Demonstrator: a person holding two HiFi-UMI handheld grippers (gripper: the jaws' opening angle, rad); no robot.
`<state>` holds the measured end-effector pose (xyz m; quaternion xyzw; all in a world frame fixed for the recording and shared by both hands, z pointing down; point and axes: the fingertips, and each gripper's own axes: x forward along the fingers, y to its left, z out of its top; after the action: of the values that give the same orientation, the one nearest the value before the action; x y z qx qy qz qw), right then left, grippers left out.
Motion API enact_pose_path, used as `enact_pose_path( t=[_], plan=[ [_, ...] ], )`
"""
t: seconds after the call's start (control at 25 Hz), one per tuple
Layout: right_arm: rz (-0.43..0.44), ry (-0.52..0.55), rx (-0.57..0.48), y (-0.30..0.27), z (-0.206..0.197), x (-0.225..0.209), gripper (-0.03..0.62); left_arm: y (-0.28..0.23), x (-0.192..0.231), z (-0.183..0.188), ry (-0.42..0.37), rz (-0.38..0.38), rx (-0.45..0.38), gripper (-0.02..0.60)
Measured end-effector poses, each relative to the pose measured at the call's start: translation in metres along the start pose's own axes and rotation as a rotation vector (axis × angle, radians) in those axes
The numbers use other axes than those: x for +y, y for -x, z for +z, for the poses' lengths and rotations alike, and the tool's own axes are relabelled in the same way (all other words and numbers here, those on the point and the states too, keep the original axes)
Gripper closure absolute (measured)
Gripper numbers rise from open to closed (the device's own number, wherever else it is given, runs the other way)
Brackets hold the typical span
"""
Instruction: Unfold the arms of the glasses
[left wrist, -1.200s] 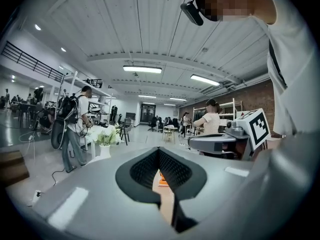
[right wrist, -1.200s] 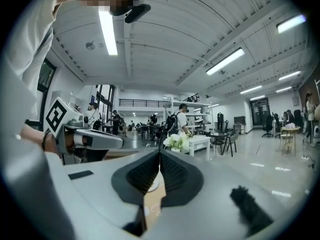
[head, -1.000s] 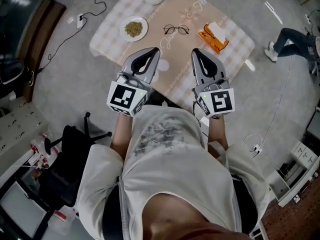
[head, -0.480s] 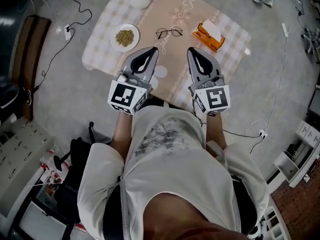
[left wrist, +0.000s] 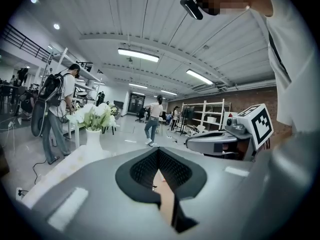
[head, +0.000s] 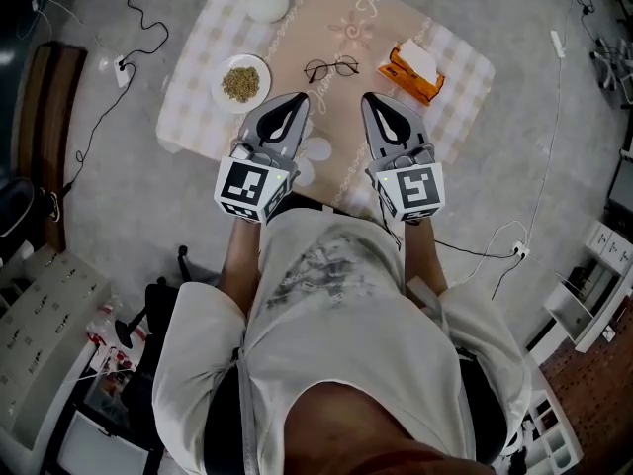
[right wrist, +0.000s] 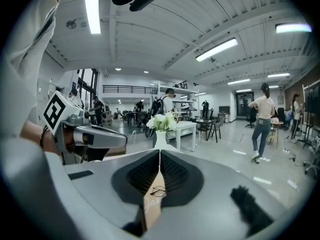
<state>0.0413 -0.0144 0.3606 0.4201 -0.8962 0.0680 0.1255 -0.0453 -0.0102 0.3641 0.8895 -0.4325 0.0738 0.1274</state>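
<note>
One cloth-covered table [head: 193,107] holds one pair of glasses [head: 331,68], one plate [head: 249,61] with a single heap of greenish bits, one white vase [head: 265,6] of flowers and one orange box [head: 413,70]. There are two grippers, the left gripper [head: 299,98] and the right gripper [head: 368,98]. One black chair [head: 158,300] stands on the floor. Farther off are one person with a backpack [left wrist: 57,106] and one person walking [left wrist: 152,119]; others are too small to count.

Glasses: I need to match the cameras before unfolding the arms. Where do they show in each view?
Head view: glasses at upper centre.
Left gripper view: not to be made out; only a tan strip shows between the jaws.
Right gripper view: glasses low centre, in the slit between the jaws.
Shared landmark: the vase of white flowers.
</note>
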Motion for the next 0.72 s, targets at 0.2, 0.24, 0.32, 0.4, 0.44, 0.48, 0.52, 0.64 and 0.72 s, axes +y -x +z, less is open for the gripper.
enact_pose_path(
  t=[0.2,0.24,0.32,0.4,0.44,0.48,0.52,0.64,0.72],
  plan=[
    [-0.012,-0.002,0.039,-0.015,-0.01,-0.007,0.576,-0.017,0.008,-0.011,-0.002,-0.031,0.033,0.571],
    [-0.014,-0.003,0.045,-0.017,-0.012,-0.009,0.576,-0.02,0.009,-0.013,0.0,-0.038,0.037,0.572],
    [-0.019,-0.005,0.058,-0.023,-0.017,-0.012,0.576,-0.026,0.012,-0.017,0.002,-0.047,0.05,0.572],
    [-0.024,-0.006,0.074,-0.028,-0.023,-0.016,0.576,-0.032,0.016,-0.021,-0.002,-0.053,0.065,0.571],
    [-0.026,-0.005,0.083,-0.03,-0.026,-0.017,0.576,-0.035,0.018,-0.023,-0.003,-0.056,0.071,0.571],
    [-0.028,-0.005,0.091,-0.033,-0.029,-0.019,0.576,-0.038,0.02,-0.025,-0.005,-0.059,0.077,0.571],
    [-0.029,-0.006,0.099,-0.035,-0.032,-0.021,0.576,-0.041,0.021,-0.027,-0.006,-0.061,0.083,0.571],
    [-0.034,-0.004,0.116,-0.043,-0.039,-0.026,0.576,-0.05,0.026,-0.03,-0.016,-0.073,0.1,0.572],
    [-0.033,-0.004,0.126,-0.047,-0.044,-0.028,0.576,-0.057,0.027,-0.032,-0.027,-0.086,0.109,0.571]
  ],
)
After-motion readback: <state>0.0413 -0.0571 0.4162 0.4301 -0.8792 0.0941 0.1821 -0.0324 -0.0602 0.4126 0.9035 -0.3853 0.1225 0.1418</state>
